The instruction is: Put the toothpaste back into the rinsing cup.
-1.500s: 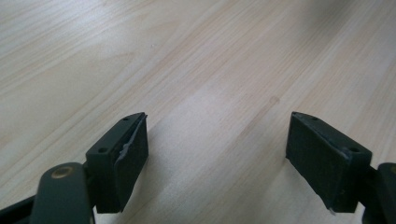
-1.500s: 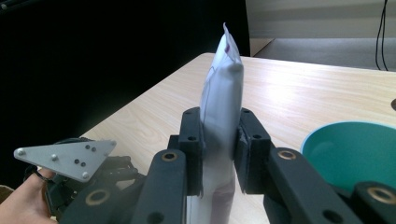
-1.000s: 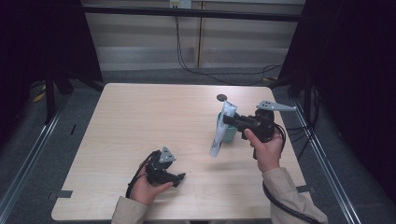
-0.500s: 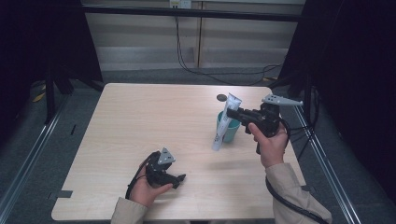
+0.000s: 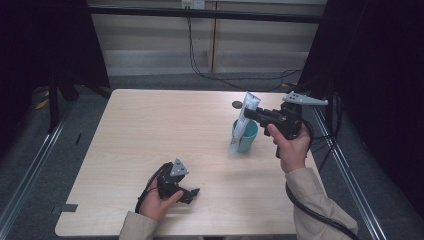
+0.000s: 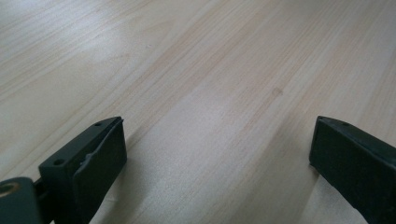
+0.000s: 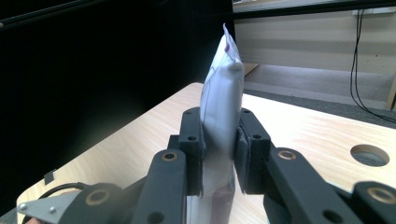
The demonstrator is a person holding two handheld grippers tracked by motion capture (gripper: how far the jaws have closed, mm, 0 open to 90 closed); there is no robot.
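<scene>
The white tube [image 5: 243, 122] hangs tilted in your right gripper [image 5: 252, 114], its crimped end uppermost and its lower end reaching down in front of the teal cup [image 5: 248, 136] on the right half of the table [image 5: 150, 130]. From the high view you cannot tell whether the tube's lower end touches the cup, or rests on the tabletop beside it; it appears to overlap the cup's near wall. In the right gripper view the tube [image 7: 219, 102] stands upright between the two black jaws, which are clamped on its body, one pad [image 7: 192, 140] pressed to each flat face. The lower part of the tube is cut off there by the gripper's own linkage, and the cup is hidden behind it. Any print on the tube is too faint to read.

Your right hand [image 5: 290, 147] holds that gripper level, the grey three-cornered plate [image 5: 305, 99] on top, a cable trailing down past your sleeve. A round hole [image 5: 237, 105] in the tabletop lies just behind the tube; in the right gripper view it [image 7: 369, 155] sits at the far right.

Your left gripper [image 5: 187, 192] rests low over the near part of the table, well apart from the cup, in your left hand [image 5: 159, 200]. Its jaws have just been opening and stand wide apart, with bare wood [image 6: 219, 116] between them.
</scene>
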